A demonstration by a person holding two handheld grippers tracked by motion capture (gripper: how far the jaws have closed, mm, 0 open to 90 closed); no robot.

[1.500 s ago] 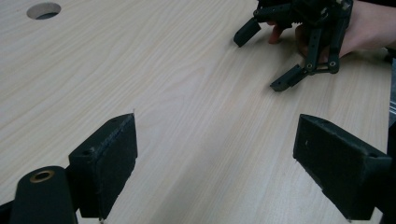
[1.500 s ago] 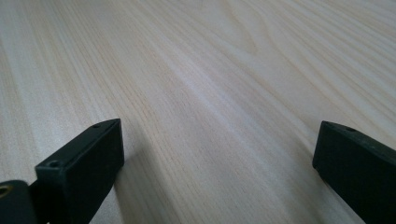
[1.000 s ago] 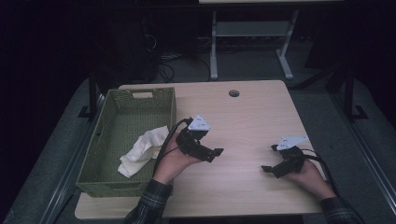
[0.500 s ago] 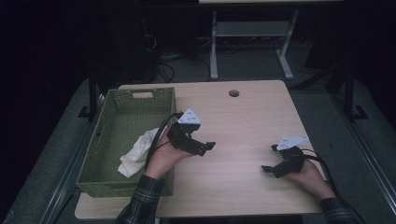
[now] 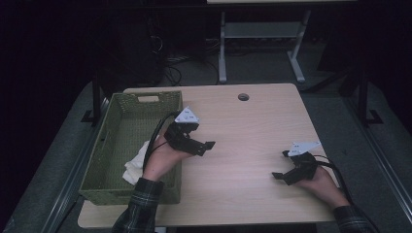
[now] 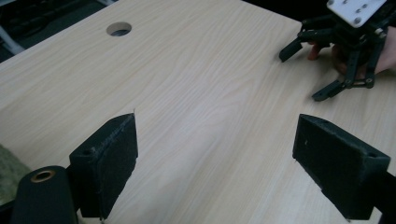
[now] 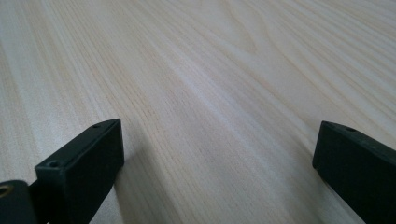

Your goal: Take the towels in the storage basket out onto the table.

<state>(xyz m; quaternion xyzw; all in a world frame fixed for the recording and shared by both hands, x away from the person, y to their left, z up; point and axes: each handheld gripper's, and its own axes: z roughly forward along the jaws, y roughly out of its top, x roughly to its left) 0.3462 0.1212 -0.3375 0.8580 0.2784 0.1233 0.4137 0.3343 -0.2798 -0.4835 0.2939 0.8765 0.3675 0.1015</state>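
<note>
Right now both of my tongs are empty, with the jaws spread wide apart. My left gripper [image 5: 206, 145] hangs above the wood just beside the near right corner of the green woven basket [image 5: 116, 141], jaws pointing across the table toward my other hand. The white cloth [image 5: 136, 160] lies crumpled inside that basket, behind and to the outer side of the left gripper, close by my left hand [image 5: 163, 160] and touching neither pad. I judge the cloth is the thing in hand here, lying where it belongs, with my left tongs turned away from it.

My right gripper [image 5: 281, 165] sits low over the table, well apart from the left one, nothing between its pads [image 7: 84, 158]; from the left gripper view I see it ahead and to the right [image 6: 327, 60], jaws splayed. It looks parked, I think, simply to be out of the way while the left side works.

Ahead of the left gripper the pale wood-grain table [image 5: 252, 126] runs bare to a round cable hole [image 5: 243, 96] near the far edge. Beyond that edge the room is dark: a grey carpeted floor, some loose cables [image 5: 172, 73], and the white legs of another desk [image 5: 262, 34].
</note>
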